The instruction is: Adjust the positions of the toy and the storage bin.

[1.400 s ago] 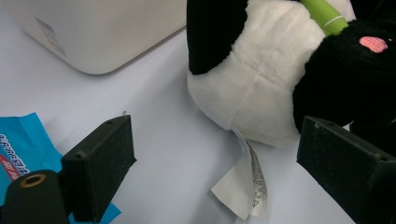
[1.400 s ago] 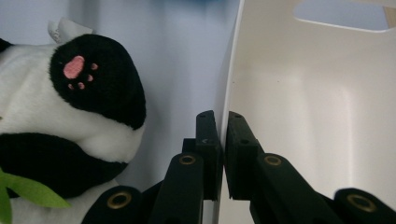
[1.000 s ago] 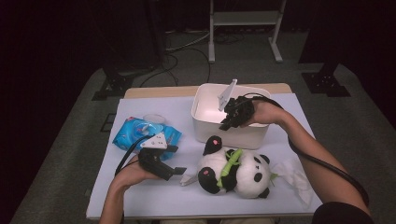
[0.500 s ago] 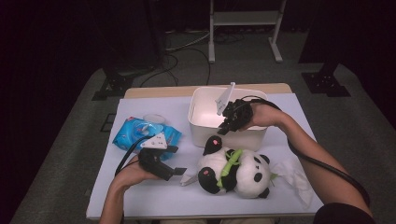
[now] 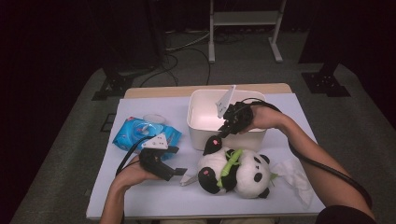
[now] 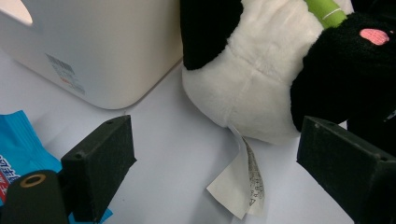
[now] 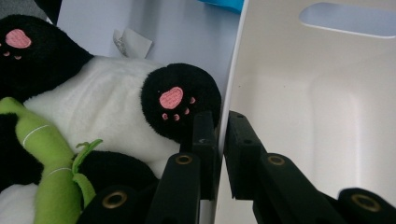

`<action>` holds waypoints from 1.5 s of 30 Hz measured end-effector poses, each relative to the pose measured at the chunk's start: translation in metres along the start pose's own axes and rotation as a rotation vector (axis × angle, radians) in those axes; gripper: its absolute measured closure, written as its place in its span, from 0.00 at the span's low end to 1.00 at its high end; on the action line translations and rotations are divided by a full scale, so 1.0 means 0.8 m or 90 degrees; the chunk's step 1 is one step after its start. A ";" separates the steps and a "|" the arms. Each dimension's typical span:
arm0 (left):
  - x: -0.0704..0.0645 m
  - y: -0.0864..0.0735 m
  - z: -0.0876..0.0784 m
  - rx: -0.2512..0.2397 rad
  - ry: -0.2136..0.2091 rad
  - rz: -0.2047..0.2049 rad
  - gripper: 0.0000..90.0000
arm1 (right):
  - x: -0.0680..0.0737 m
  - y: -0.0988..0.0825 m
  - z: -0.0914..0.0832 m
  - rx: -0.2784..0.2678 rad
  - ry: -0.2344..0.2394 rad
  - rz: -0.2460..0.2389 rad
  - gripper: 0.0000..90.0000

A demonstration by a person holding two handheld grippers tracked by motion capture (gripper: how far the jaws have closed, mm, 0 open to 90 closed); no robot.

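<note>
White table [image 5: 154, 196] bears white bin [image 5: 201, 122] at centre back; plush panda [image 5: 236, 172] lies touching bin's near wall; right gripper [image 7: 221, 135] pinches that wall's rim; left gripper [image 6: 215, 154] jaws spread, near panda's tag [image 6: 240, 184]

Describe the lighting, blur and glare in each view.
High view: table brightly lit, floor and surroundings dark, picture soft. Left gripper view: panda and its tag sharp, near jaws slightly soft. Right gripper view: bin wall washed pale with mild glare, jaws dark.
</note>
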State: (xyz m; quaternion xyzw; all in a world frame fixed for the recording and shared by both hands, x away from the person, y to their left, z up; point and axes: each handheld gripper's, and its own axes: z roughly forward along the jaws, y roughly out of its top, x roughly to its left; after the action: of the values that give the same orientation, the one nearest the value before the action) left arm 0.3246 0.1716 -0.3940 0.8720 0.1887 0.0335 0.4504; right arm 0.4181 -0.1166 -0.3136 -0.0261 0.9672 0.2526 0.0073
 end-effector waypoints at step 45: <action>-0.003 0.003 -0.002 -0.008 -0.004 0.004 0.12 | 0.076 -0.045 -0.064 -0.086 -0.056 0.079 0.64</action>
State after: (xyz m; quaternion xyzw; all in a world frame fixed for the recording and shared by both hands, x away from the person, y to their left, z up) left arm 0.3225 0.1703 -0.3909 0.8701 0.1840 0.0332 0.4561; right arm 0.3594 -0.1761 -0.2883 0.0447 0.9465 0.3181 0.0320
